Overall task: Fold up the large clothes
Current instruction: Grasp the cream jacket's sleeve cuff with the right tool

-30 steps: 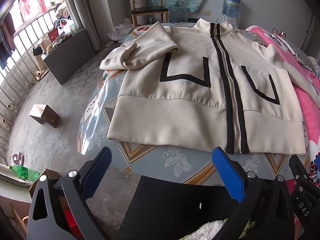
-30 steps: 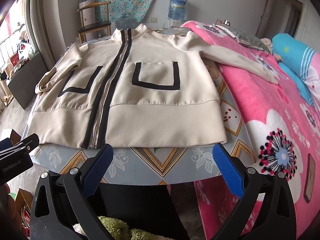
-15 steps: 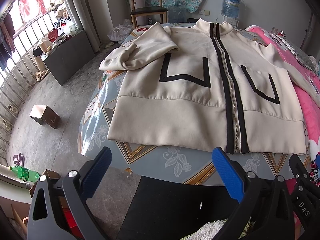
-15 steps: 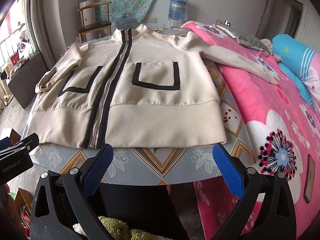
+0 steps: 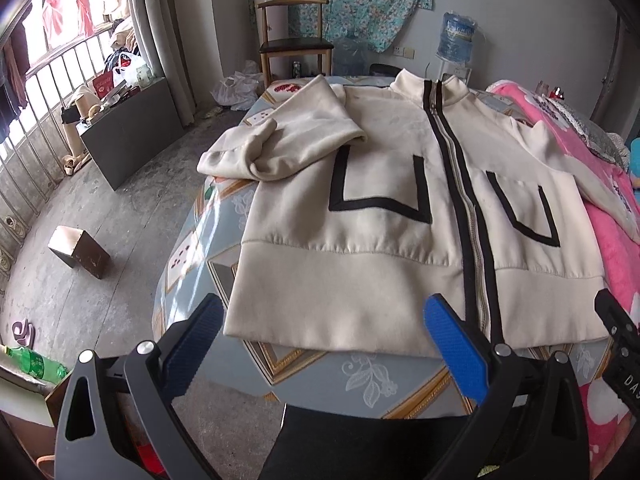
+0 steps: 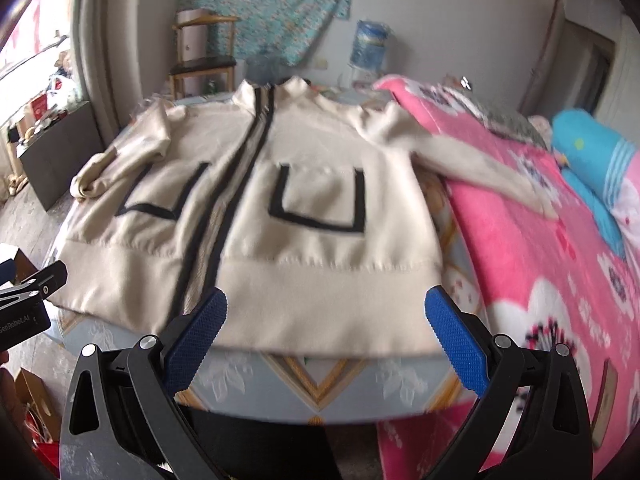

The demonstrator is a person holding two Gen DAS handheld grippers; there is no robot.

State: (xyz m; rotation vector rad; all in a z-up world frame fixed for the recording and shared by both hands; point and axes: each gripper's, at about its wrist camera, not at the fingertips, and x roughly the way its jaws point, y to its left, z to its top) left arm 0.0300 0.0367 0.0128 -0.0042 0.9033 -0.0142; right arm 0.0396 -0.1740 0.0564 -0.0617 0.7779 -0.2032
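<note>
A cream zip jacket (image 5: pixel 400 208) lies flat, front up, on the patterned bed (image 5: pixel 360 376), collar at the far end. The left gripper (image 5: pixel 324 340) and right gripper (image 6: pixel 326 328) hover at its near hem, jaws open and seemingly not touching it.

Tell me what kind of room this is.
Likely a home bedroom: a cream zip jacket spread on a bed with a pink floral blanket, a wooden chair and a water jug by the wall.
</note>
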